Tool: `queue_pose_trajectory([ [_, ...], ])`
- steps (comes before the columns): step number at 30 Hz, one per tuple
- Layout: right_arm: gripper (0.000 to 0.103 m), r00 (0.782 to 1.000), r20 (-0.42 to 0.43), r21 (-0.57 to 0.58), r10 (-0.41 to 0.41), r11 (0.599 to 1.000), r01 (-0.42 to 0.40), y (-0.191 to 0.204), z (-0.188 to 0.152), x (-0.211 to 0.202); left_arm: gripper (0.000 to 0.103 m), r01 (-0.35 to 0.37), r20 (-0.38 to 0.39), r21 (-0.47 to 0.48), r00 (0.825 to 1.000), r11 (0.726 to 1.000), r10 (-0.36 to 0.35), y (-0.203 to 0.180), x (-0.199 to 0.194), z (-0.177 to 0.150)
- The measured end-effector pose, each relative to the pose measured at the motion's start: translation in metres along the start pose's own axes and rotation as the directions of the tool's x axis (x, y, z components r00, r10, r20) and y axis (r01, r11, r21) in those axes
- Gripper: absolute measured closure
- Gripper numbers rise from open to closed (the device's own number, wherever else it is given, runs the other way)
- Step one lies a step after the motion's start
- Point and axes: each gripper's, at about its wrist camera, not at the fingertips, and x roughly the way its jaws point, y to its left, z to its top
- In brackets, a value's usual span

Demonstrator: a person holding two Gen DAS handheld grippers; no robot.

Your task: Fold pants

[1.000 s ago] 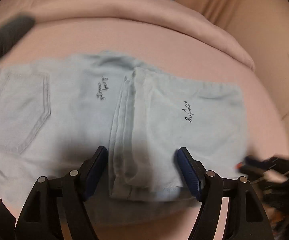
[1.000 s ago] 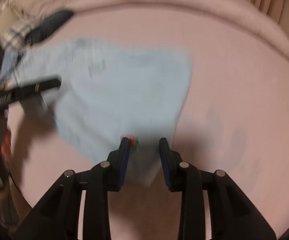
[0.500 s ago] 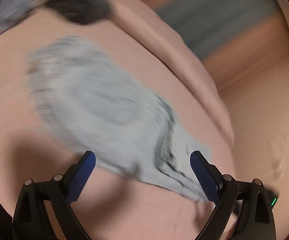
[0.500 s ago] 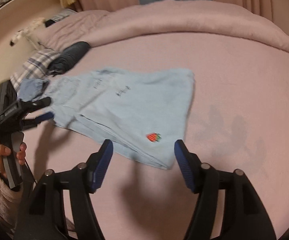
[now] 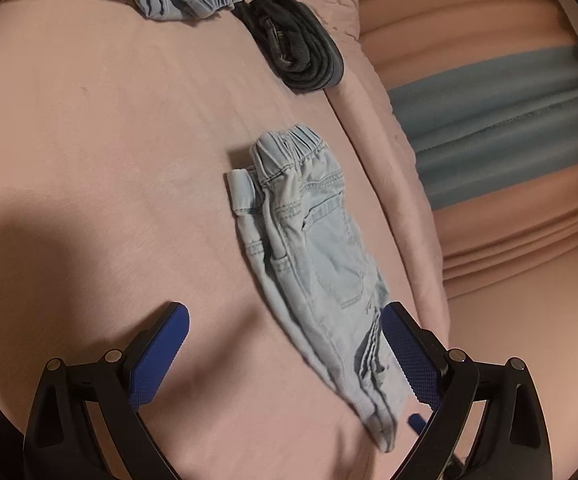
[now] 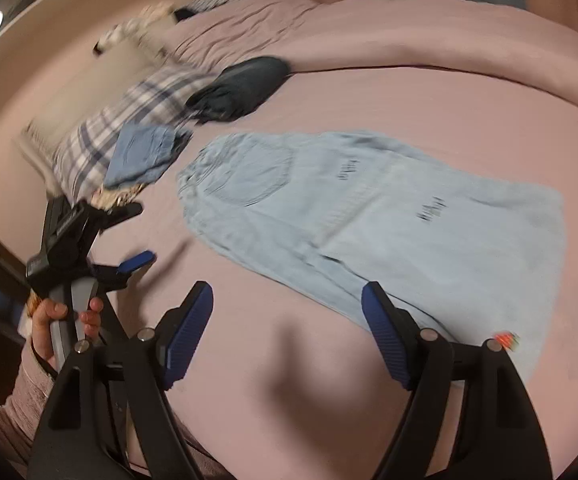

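The pale blue pants (image 6: 389,220) lie folded flat on the pink bed (image 6: 369,92), the one landmark for everything here. In the right wrist view they spread across the middle of the bed, elastic waistband toward the pillows, and two small dark printed words show on the upper layer. A small red patch (image 6: 507,338) sits at the corner of the pants nearest the camera.

The right tool (image 6: 287,334) hovers above the bed with its blue-padded jaws spread wide and nothing between them; its right finger overlaps the near edge of the pants in the view, but whether it touches the cloth cannot be told. The left tool (image 5: 285,364) is likewise spread wide and holds nothing. In its own view the pants (image 5: 313,264) run lengthwise away from it, their folded layered edge just beside its right finger, the gathered waistband at the far end. In the right wrist view that left tool (image 6: 89,240) is seen off the left side of the pants, held in the person's left hand (image 6: 61,324).

Further up the bed, beyond the waistband, lie a rolled dark garment (image 5: 297,48), a folded blue garment (image 6: 141,156) and a plaid cloth (image 6: 129,120).
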Motion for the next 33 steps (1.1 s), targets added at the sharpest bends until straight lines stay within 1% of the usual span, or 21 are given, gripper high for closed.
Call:
queue_pose_trajectory([
  [3, 0.026, 0.999, -0.035, -0.055, 0.018, 0.998, -0.02, 0.023, 0.008, 0.02, 0.007, 0.023, -0.014, 0.001, 1.0, 1.0, -0.023, -0.003, 0.012, 0.006],
  [6, 0.026, 0.998, -0.047, -0.082, 0.032, 0.996, -0.036, 0.037, 0.012, 0.034, 0.007, 0.045, -0.036, -0.012, 0.998, 0.999, -0.046, -0.006, 0.027, 0.015],
  [9, 0.026, 0.997, -0.062, -0.107, 0.036, 0.993, -0.043, 0.052, 0.02, 0.052, 0.007, 0.034, -0.021, -0.002, 0.999, 0.999, -0.034, -0.008, 0.035, 0.025],
  [12, 0.026, 0.997, -0.062, -0.153, 0.04, 0.987, -0.049, 0.066, 0.028, 0.067, 0.007, 0.02, -0.01, -0.026, 1.0, 0.999, -0.021, -0.005, 0.043, 0.035],
  [14, 0.026, 0.998, -0.055, -0.185, 0.034, 0.982, -0.044, 0.074, 0.034, 0.079, 0.007, 0.03, -0.009, -0.035, 0.999, 0.999, -0.031, -0.006, 0.049, 0.042],
  [17, 0.026, 0.997, -0.058, -0.187, 0.042, 0.981, -0.052, 0.08, 0.04, 0.092, 0.008, 0.019, -0.011, -0.057, 1.0, 0.998, -0.02, -0.006, 0.055, 0.046],
  [19, 0.026, 0.997, -0.06, -0.18, 0.043, 0.982, -0.053, 0.081, 0.042, 0.099, 0.026, 0.035, -0.014, -0.058, 0.999, 0.998, -0.036, -0.006, 0.056, 0.047],
  [21, 0.026, 0.998, -0.059, -0.18, 0.035, 0.983, -0.045, 0.082, 0.043, 0.103, 0.063, 0.049, -0.056, -0.072, 0.997, 0.996, -0.053, -0.001, 0.061, 0.046],
  [23, 0.026, 0.998, -0.057, -0.172, 0.031, 0.984, -0.041, 0.081, 0.042, 0.105, 0.069, 0.043, -0.077, -0.101, 0.996, 0.994, -0.051, 0.007, 0.064, 0.044],
  [24, 0.026, 0.998, -0.059, -0.164, 0.029, 0.986, -0.038, 0.079, 0.041, 0.105, 0.072, 0.043, -0.072, -0.118, 0.996, 0.992, -0.052, 0.01, 0.063, 0.043],
  [25, 0.027, 0.998, -0.06, -0.158, 0.026, 0.987, -0.036, 0.077, 0.041, 0.105, 0.073, 0.049, -0.068, -0.13, 0.996, 0.99, -0.059, 0.012, 0.061, 0.042],
  [26, 0.027, 0.998, -0.061, -0.154, 0.023, 0.988, -0.032, 0.075, 0.04, 0.105, 0.075, 0.051, -0.061, -0.126, 0.996, 0.991, -0.059, 0.01, 0.058, 0.041],
  [28, 0.027, 0.998, -0.064, -0.145, 0.014, 0.989, -0.024, 0.07, 0.038, 0.103, 0.076, 0.027, -0.035, -0.067, 0.999, 0.997, -0.029, -0.002, 0.052, 0.037],
  [29, 0.027, 0.998, -0.065, -0.141, 0.01, 0.99, -0.019, 0.067, 0.037, 0.102, 0.076, 0.014, -0.021, -0.018, 1.0, 1.0, -0.015, -0.011, 0.048, 0.035],
  [30, 0.027, 0.998, -0.066, -0.137, 0.006, 0.99, -0.015, 0.065, 0.036, 0.101, 0.076, -0.003, -0.003, 0.047, 1.0, 0.999, 0.003, -0.024, 0.044, 0.032],
  [31, 0.027, 0.998, -0.067, -0.129, 0.004, 0.992, -0.013, 0.061, 0.036, 0.099, 0.076, -0.032, 0.019, 0.12, 0.999, 0.992, 0.03, -0.037, 0.041, 0.029],
  [32, 0.027, 0.998, -0.066, -0.117, 0.009, 0.993, -0.017, 0.058, 0.036, 0.097, 0.076, -0.066, 0.048, 0.21, 0.997, 0.975, 0.057, -0.053, 0.037, 0.025],
  [33, 0.026, 0.998, -0.065, -0.094, 0.022, 0.995, -0.028, 0.053, 0.037, 0.095, 0.076, -0.106, 0.088, 0.326, 0.993, 0.939, 0.082, -0.073, 0.033, 0.016],
])
